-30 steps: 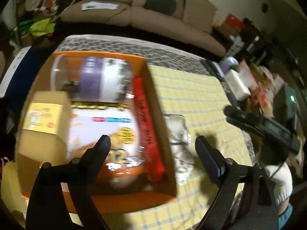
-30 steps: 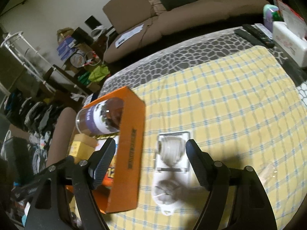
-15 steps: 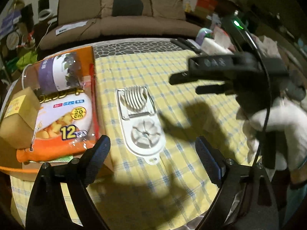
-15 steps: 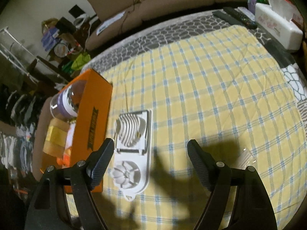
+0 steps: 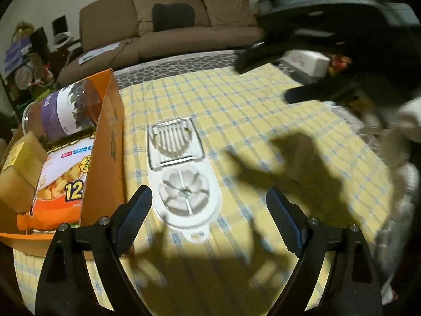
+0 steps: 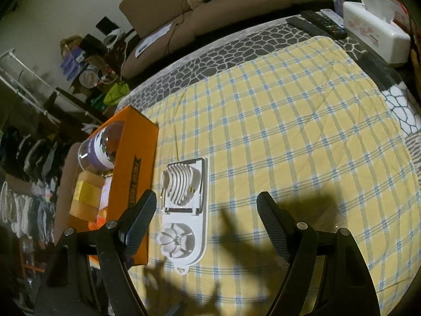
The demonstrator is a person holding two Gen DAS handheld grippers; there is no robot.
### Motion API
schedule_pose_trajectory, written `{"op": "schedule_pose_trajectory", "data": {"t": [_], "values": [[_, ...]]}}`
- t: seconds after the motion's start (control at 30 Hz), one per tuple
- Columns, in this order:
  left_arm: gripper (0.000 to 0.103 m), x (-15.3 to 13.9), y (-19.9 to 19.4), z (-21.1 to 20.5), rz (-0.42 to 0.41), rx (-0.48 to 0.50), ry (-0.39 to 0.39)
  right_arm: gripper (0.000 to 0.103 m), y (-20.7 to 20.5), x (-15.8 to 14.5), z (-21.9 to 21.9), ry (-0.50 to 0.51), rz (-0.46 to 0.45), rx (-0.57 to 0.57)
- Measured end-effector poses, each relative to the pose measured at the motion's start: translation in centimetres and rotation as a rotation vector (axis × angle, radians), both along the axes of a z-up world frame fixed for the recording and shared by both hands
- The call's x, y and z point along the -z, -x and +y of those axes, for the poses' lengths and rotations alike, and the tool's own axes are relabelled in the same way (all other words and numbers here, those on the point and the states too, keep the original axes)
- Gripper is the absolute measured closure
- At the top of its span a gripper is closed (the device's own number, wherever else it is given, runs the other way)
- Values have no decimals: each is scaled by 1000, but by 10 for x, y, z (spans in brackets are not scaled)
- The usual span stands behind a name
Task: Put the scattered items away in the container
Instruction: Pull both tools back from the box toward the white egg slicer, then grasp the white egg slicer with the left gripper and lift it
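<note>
A white egg slicer (image 5: 181, 173) (image 6: 184, 210) lies flat on the yellow checked cloth (image 5: 236, 121), just right of an orange cardboard box (image 5: 105, 158) (image 6: 134, 168). The box holds a purple-labelled jar (image 5: 65, 110) (image 6: 100, 150), an orange snack bag (image 5: 60, 179) and a small tan carton (image 5: 18, 168) (image 6: 86, 197). My left gripper (image 5: 209, 217) hovers open above the slicer's near end, nothing between its fingers. My right gripper (image 6: 206, 221) is open too, over the slicer's right side. In the left wrist view the right gripper (image 5: 315, 39) shows blurred at upper right, held by a white-gloved hand (image 5: 405, 121).
A brown sofa (image 5: 163, 34) stands behind the table. At the far right edge sit a white tissue box (image 6: 376, 36) and black remotes (image 6: 318, 23). A grey patterned cover (image 6: 250, 50) borders the cloth. Cluttered shelves (image 6: 86, 60) lie to the left.
My left gripper swung from over the orange box to the right and down, now over the egg slicer. The right gripper drifted slightly lower toward the slicer. Both stayed open.
</note>
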State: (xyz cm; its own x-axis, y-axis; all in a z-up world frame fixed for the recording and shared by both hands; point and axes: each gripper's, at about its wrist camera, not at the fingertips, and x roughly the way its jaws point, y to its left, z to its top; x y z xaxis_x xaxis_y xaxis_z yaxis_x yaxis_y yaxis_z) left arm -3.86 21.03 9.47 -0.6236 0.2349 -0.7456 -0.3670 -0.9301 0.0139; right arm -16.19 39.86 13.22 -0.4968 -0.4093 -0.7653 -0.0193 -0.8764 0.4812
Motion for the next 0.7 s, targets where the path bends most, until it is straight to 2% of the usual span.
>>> {"op": "schedule_pose_trajectory", "data": {"t": [0.17, 0.33, 0.43, 0.57, 0.63, 0.7], "values": [[17, 10, 1, 16, 86, -36, 81, 23, -6, -5, 17, 18, 18, 30], [17, 15, -16, 42, 125, 59, 103, 23, -10, -8, 26, 26, 27, 43], [19, 16, -4, 47, 108, 50, 103, 23, -11, -8, 29, 28, 26, 47], [20, 16, 23, 21, 53, -66, 51, 23, -13, -8, 31, 26, 25, 47], [30, 17, 26, 12, 45, -85, 50, 23, -13, -8, 31, 23, 26, 46], [30, 20, 26, 8, 47, -94, 67, 23, -13, -7, 31, 24, 25, 46]]}}
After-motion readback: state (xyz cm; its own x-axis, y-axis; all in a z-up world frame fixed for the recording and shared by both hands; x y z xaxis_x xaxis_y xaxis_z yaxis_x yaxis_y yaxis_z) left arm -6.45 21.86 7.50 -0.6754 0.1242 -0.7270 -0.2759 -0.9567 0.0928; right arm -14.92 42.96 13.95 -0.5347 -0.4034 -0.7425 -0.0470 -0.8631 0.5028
